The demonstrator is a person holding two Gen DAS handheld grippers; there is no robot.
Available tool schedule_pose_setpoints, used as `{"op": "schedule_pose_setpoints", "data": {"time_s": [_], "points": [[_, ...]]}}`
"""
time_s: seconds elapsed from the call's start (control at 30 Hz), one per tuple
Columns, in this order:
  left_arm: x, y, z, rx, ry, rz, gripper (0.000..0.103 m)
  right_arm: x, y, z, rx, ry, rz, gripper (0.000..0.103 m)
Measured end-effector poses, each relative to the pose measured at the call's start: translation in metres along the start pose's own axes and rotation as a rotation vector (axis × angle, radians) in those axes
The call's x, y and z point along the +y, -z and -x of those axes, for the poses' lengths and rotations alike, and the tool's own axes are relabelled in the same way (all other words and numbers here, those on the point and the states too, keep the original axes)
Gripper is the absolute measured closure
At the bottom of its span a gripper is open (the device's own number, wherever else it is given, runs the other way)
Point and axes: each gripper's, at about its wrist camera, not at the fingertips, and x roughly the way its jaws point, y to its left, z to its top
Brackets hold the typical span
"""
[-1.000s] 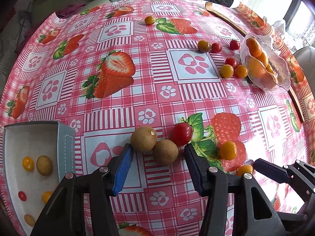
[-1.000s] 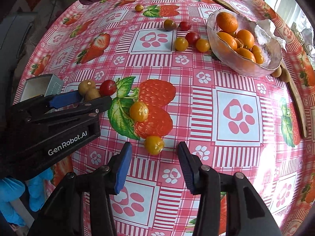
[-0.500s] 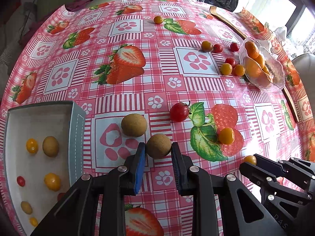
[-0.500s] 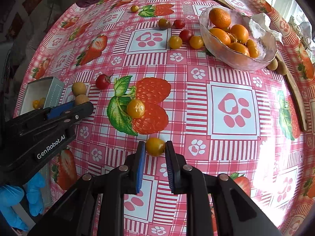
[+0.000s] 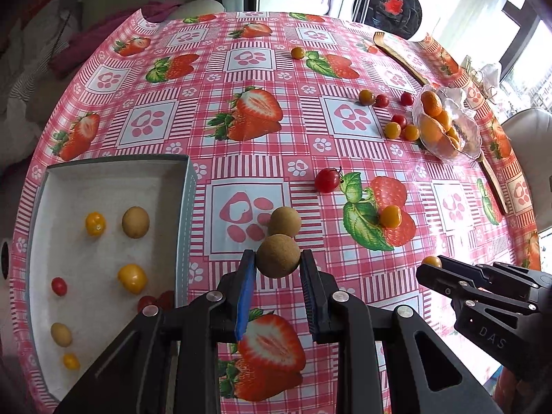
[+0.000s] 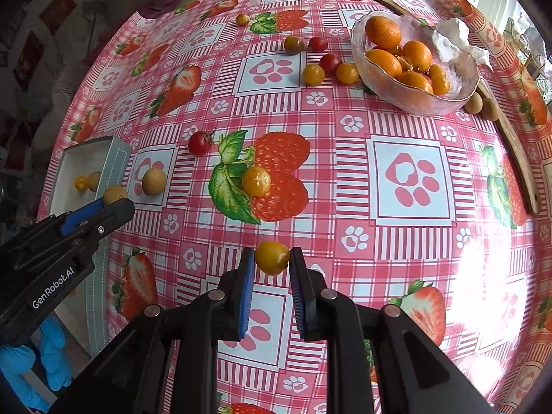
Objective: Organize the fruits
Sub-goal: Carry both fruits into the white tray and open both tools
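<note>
A pink checked tablecloth (image 5: 241,131) printed with strawberries and paw marks covers the table. At left sits the white tray (image 5: 103,179) (holding small tomatoes and longans). The left gripper (image 5: 277,269) is clamped on a round, rough tan longan (image 5: 277,256) raised above the cloth. The right gripper (image 6: 272,262) pinches a glossy yellow tomato (image 6: 272,257), its long axis crosswise.
</note>
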Motion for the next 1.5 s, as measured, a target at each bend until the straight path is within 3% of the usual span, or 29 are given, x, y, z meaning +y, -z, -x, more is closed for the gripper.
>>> {"op": "schedule_pose_setpoints", "data": {"time_s": [0.4,0.67,0.93,1.3,1.5], "points": [[0.056,0.025,0.031,-0.035,-0.052,0.090,0.076,0.048,-0.003,0.000,0.004,-0.027,0.085,0.081],[0.111,0.046,0.045,-0.050,-0.106,0.190,0.076,0.108,-0.010,-0.005,0.009,-0.069,0.188,0.081],[0.158,0.056,0.034,-0.042,-0.169,0.245,0.076,0.172,-0.029,-0.019,0.027,-0.140,0.261,0.081],[0.175,0.063,0.008,-0.002,-0.197,0.236,0.076,0.235,-0.055,-0.066,0.117,-0.214,0.281,0.081],[0.179,0.064,0.002,0.010,-0.197,0.243,0.076,0.256,-0.061,-0.092,0.164,-0.183,0.328,0.081]]}}
